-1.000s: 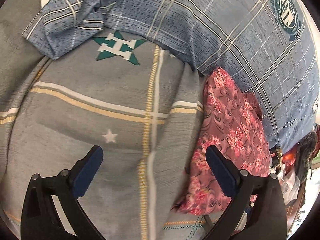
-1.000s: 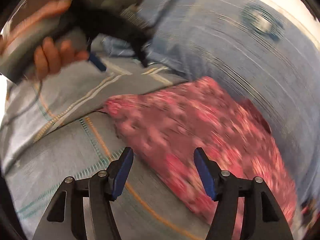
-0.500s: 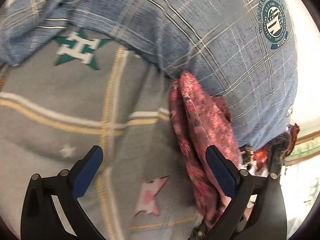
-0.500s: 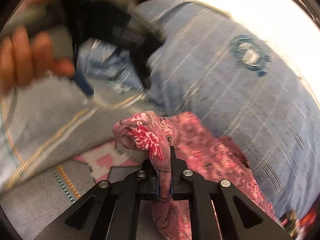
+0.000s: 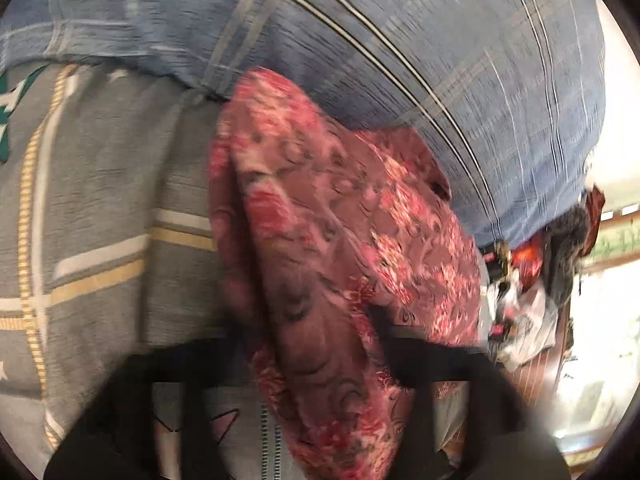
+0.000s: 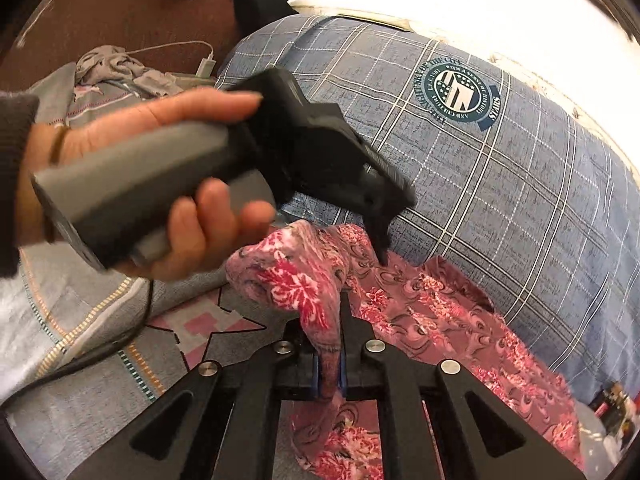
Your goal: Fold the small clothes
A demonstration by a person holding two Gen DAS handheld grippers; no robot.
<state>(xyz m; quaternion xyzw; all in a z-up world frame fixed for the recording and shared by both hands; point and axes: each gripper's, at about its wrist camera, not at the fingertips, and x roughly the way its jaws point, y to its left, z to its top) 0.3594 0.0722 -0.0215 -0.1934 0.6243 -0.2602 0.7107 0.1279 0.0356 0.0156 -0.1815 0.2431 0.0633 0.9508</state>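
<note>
- Grey bedding [image 6: 100,392] with gold stripes and star prints covers the work surface, and a big blue plaid pillow [image 6: 500,208] lies along its far side.
- A red flowered cloth [image 6: 420,320] lies bunched on the bedding, its far edge pressed against the pillow.
- In the right wrist view, the right gripper [image 6: 330,376] is clamped tight on a gathered ridge of the cloth, which rises from between the pads and humps over in front of them.
- Above it in the same view, a hand [image 6: 168,184] holds the left gripper [image 6: 380,236] by its grey handle, tips pointing down onto the cloth beside the pillow.
- In the blurred left wrist view, that gripper's jaws are closing, with a thick fold of the cloth [image 5: 320,300] between them; whether the pads already press on it I cannot tell.
- Progress, as I judge it: early. The cloth is crumpled, not spread flat, and no neat fold shows. Both corners seem to be getting picked up; spreading and folding remain.
- Only the right wrist view shows the hand, a white charger cable [image 6: 180,48] and a grey crumpled garment [image 6: 116,68] farther back.
- Only the left wrist view shows clutter [image 5: 528,280] off the bed's edge.
</note>
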